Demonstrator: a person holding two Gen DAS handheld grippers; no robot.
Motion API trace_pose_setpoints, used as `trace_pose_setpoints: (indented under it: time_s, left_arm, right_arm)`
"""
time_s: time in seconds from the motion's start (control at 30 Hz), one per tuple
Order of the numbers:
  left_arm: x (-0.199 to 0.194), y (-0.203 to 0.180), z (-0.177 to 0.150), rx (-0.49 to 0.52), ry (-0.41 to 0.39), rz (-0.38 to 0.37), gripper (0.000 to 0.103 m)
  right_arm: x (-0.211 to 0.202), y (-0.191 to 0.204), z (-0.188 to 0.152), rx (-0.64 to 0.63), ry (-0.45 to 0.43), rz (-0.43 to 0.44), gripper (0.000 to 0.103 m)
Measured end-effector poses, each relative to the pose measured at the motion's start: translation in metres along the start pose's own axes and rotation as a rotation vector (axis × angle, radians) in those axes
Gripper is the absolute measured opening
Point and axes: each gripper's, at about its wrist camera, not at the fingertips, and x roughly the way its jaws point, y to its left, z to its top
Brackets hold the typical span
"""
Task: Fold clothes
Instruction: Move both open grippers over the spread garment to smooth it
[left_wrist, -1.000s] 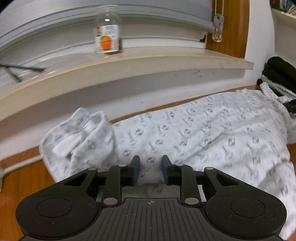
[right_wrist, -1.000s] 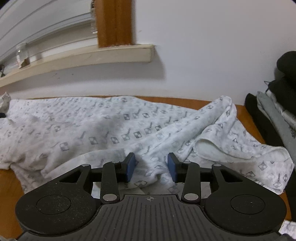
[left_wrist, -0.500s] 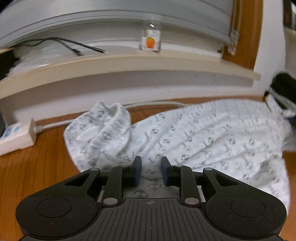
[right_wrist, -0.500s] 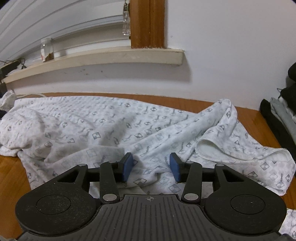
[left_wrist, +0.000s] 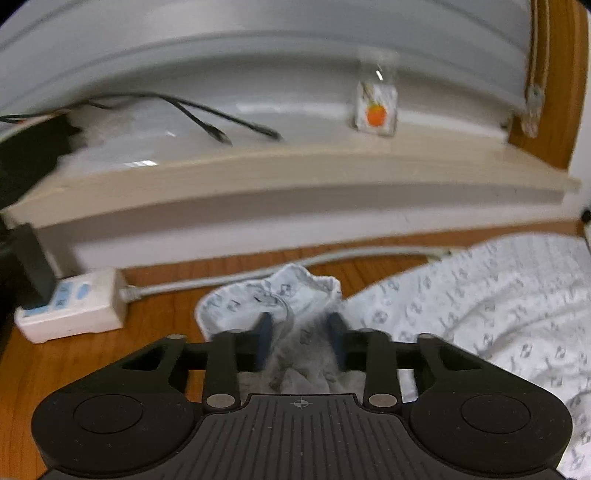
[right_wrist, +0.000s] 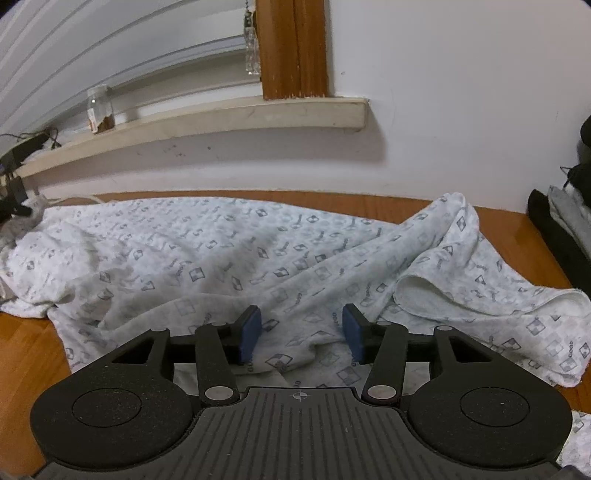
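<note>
A white garment with a grey square print (right_wrist: 221, 254) lies spread and wrinkled on the wooden table (right_wrist: 26, 350). It also shows in the left wrist view (left_wrist: 480, 306). My left gripper (left_wrist: 300, 341) has its jaws apart around the bunched left end of the garment (left_wrist: 291, 291), with cloth between the pads. My right gripper (right_wrist: 300, 332) is open just above the garment's near edge, with cloth lying under and between its blue pads. A folded-over sleeve (right_wrist: 443, 266) lies at the right.
A white power strip (left_wrist: 70, 306) with its cable (left_wrist: 258, 273) lies on the table at the left by the wall. A windowsill (left_wrist: 295, 177) carries a small jar (left_wrist: 376, 107) and black cables (left_wrist: 207, 118). Dark and grey clothes (right_wrist: 561, 221) are stacked at the far right.
The left gripper has swung left to the garment's bunched end and its jaws have opened wider around the cloth. The right gripper's jaws have opened slightly and it has turned a little left.
</note>
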Motion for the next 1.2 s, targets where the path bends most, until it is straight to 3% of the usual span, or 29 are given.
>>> trace_pose_setpoints:
  time_s: [0.03,0.07,0.13,0.17,0.23,0.4,0.53,0.63,0.9,0.97,1.13,1.2]
  left_arm:
    - [-0.002,0.002,0.002,0.015,-0.005,0.017,0.004]
    - [-0.003,0.003,0.004,0.031,-0.009,0.035,0.004]
    - [-0.018,0.022,0.013,0.026,-0.078,0.192,0.004]
    - [-0.024,0.032,0.017,0.011,-0.101,0.232,0.004]
    - [-0.033,0.055,0.021,-0.044,-0.093,0.207,0.004]
    - [-0.054,0.055,0.011,0.009,-0.073,0.193,0.009]
    - [-0.071,0.041,-0.001,-0.003,-0.109,0.151,0.02]
    - [-0.08,0.013,-0.012,0.017,-0.134,0.091,0.02]
    - [-0.079,-0.093,-0.042,0.125,-0.127,-0.119,0.023]
    - [-0.075,-0.116,-0.048,0.159,-0.12,-0.149,0.033]
    - [-0.067,-0.159,-0.056,0.231,-0.084,-0.202,0.034]
    - [-0.068,-0.169,-0.06,0.277,-0.085,-0.211,0.041]
  right_arm:
    - [0.0,0.0,0.0,0.001,0.0,0.0,0.05]
    - [0.0,0.0,0.0,0.001,-0.001,0.0,0.05]
    - [0.0,0.0,0.0,0.0,-0.001,-0.002,0.05]
    - [0.0,-0.001,0.0,0.002,-0.002,0.0,0.05]
    - [-0.002,-0.004,0.0,0.022,-0.008,0.005,0.05]
    - [-0.028,-0.006,-0.004,0.061,-0.046,-0.016,0.05]
    - [-0.068,-0.003,-0.012,0.049,-0.072,-0.061,0.05]
    - [-0.091,-0.007,-0.022,0.046,-0.053,-0.093,0.05]
    - [-0.099,0.015,-0.042,0.009,-0.029,-0.032,0.05]
    - [-0.101,0.021,-0.047,-0.001,-0.023,-0.017,0.05]
    - [-0.106,0.035,-0.059,-0.024,-0.008,0.02,0.05]
    - [-0.103,0.042,-0.062,-0.046,-0.002,0.038,0.05]
